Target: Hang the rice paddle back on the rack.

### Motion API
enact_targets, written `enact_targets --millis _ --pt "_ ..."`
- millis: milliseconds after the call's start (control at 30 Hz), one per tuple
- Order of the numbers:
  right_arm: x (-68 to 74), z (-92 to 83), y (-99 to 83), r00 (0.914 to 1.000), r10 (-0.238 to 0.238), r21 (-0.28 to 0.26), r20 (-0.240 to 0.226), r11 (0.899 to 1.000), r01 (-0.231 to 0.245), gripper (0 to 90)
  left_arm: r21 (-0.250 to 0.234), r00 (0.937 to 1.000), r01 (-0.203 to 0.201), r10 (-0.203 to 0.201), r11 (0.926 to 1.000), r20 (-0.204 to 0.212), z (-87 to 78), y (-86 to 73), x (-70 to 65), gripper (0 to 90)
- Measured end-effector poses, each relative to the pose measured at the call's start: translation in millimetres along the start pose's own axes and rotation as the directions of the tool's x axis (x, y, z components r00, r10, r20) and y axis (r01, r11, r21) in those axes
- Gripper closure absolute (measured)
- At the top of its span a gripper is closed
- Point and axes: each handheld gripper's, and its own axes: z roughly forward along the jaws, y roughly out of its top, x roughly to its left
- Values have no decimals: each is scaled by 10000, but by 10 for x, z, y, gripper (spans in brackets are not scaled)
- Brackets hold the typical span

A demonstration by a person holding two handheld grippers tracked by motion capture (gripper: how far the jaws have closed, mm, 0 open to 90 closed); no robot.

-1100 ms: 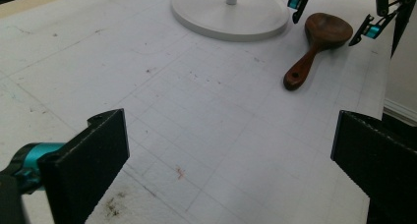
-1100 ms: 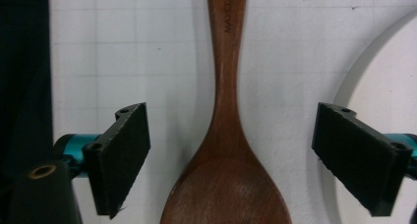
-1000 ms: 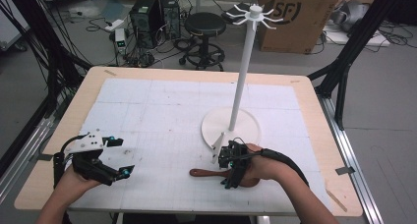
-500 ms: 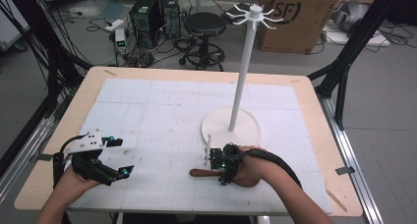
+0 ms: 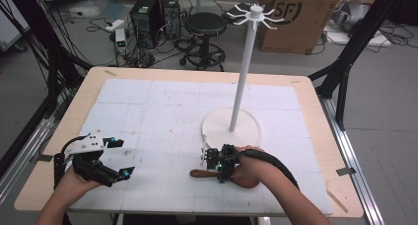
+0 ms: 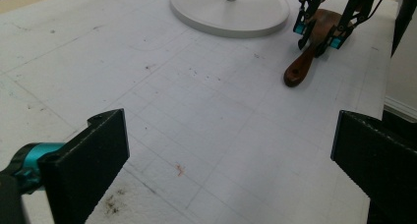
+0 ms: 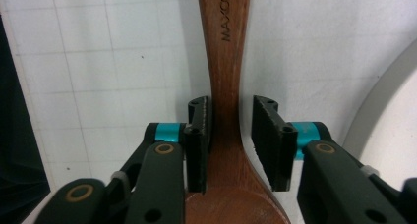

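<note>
Your right gripper (image 7: 228, 145) has been closing its fingers around the wooden spoon (image 7: 226, 62) lying flat on the bench (image 5: 162, 116); the neck sits between them, one side touching, the other just clear. Finish the squeeze squarely before lifting. Your left gripper (image 6: 231, 160) waits wide open, holding nothing.

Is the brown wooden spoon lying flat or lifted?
Lying flat: the brown wooden spoon rests on the white gridded mat, handle along it.

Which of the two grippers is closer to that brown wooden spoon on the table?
The right gripper: its jaws, which have just been closing, straddle the wooden spoon at its neck. The left gripper hovers open far off across the white mat, near the table's left edge.
</note>
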Motion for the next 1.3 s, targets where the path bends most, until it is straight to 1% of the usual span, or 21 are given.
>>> enact_targets --millis 167,300,333,367,400,500,533,567,600,767,833,867,900,933,967,1067,1167,1200,1233,1267,1300 --pt "-12 12 24 10000 -92 -1 11 10000 92 705 -4 10000 19 -19 10000 -7 0 -1 -5 17" --pt "-1 15 26 10000 3 16 67 10000 -3 705 20 10000 -2 2 10000 12 6 -3 -5 17" --pt "7 10 25 10000 82 151 56 9999 -83 706 17 10000 12 -12 10000 9 10 -3 -9 17" --pt "4 16 29 9998 -114 40 166 9999 113 708 35 10000 -12 12 10000 8 12 -3 -9 17" --pt "18 14 34 9999 -52 158 142 9999 50 713 49 10000 -20 20 10000 4 13 -3 -11 17" --pt "29 16 53 9994 -311 198 163 9993 308 757 36 10000 9 -9 10000 18 14 -3 -17 17" --pt "38 9 55 9997 -174 314 182 9994 169 761 38 10000 6 -6 10000 19 14 -3 -17 17" --pt "25 13 56 9994 -273 220 213 9994 269 764 47 10000 -6 6 10000 7 14 -3 -17 17" --pt "32 10 55 9999 -57 285 146 9996 53 766 54 10000 -4 4 10000 11 13 -4 -16 17" --pt "23 12 48 9999 -13 179 131 9998 10 773 66 10000 -24 24 10000 -27 4 -10 -11 17" --pt "17 11 43 9997 -183 145 167 9997 180 774 61 10000 -11 11 10000 -33 -4 -13 -8 17" --pt "28 8 36 9999 -28 132 124 9999 26 774 39 10000 9 -9 10000 -48 -5 -15 -7 17" --pt "16 3 22 9997 -134 85 181 9999 132 774 68 10000 -8 8 10000 -56 -10 -16 -4 17" --pt "9 5 3 10000 -60 -98 37 9999 60 774 79 10000 -16 16 10000 -59 -14 -18 -2 17" --pt "12 0 -20 9998 194 -160 -92 9997 -196 775 75 10000 -15 16 10000 -64 -16 -19 0 17" --pt "-17 -4 -81 9990 363 -581 -270 9976 -378 776 52 9999 40 -40 10000 -94 -16 -26 3 17" --pt "-30 0 -141 9995 197 -1126 -253 9934 -225 777 88 9999 46 -45 10000 -91 -14 -30 5 17" --pt "-16 -7 -162 9983 390 -1085 -436 9931 -435 777 82 9999 63 -63 9999 -93 -12 -30 4 17" --pt "-14 -9 -180 9986 294 -1196 -432 9922 -344 777 82 9999 65 -64 9999 -93 -12 -30 3 17" --pt "-10 -14 -202 9979 424 -1307 -490 9902 -485 777 96 10000 37 -36 9999 -91 -11 -30 5 16" --pt "-15 -13 -223 9977 363 -1454 -578 9884 -444 777 102 9999 41 -40 9999 -103 -10 -30 5 17"
